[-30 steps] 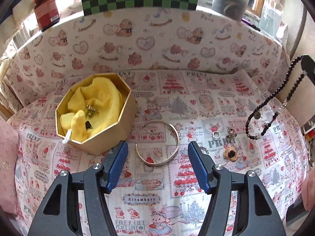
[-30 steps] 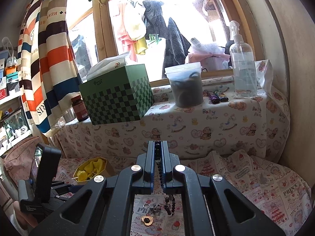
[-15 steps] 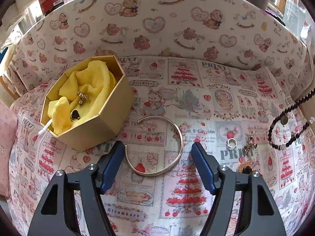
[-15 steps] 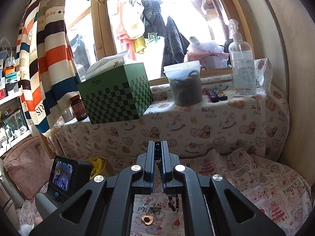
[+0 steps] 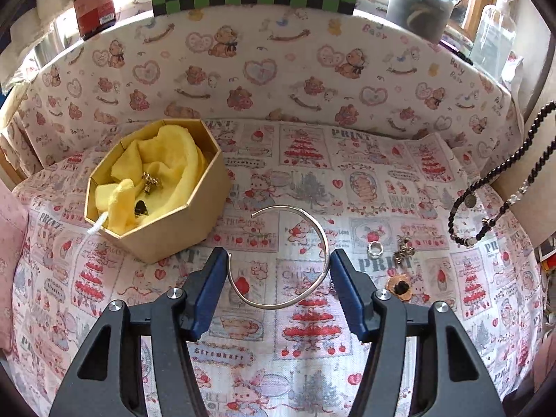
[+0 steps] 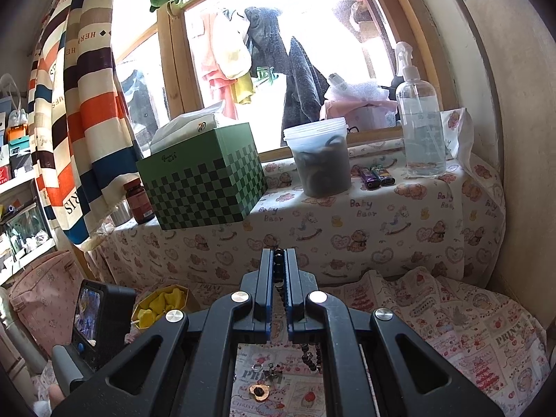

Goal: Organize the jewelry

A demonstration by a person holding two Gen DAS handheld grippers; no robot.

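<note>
Here the left gripper (image 5: 276,272) holds its jaws wide apart, flanking the silver bangle (image 5: 290,255) at frame centre, right of the gold box (image 5: 180,229). The right gripper (image 6: 279,266) is clamped on the black bead bracelet (image 5: 500,180), dangling at far right.

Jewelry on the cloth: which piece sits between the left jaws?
The silver open bangle, between the open left gripper; small ring, charm and heart pendant lie outside, rightward.
</note>
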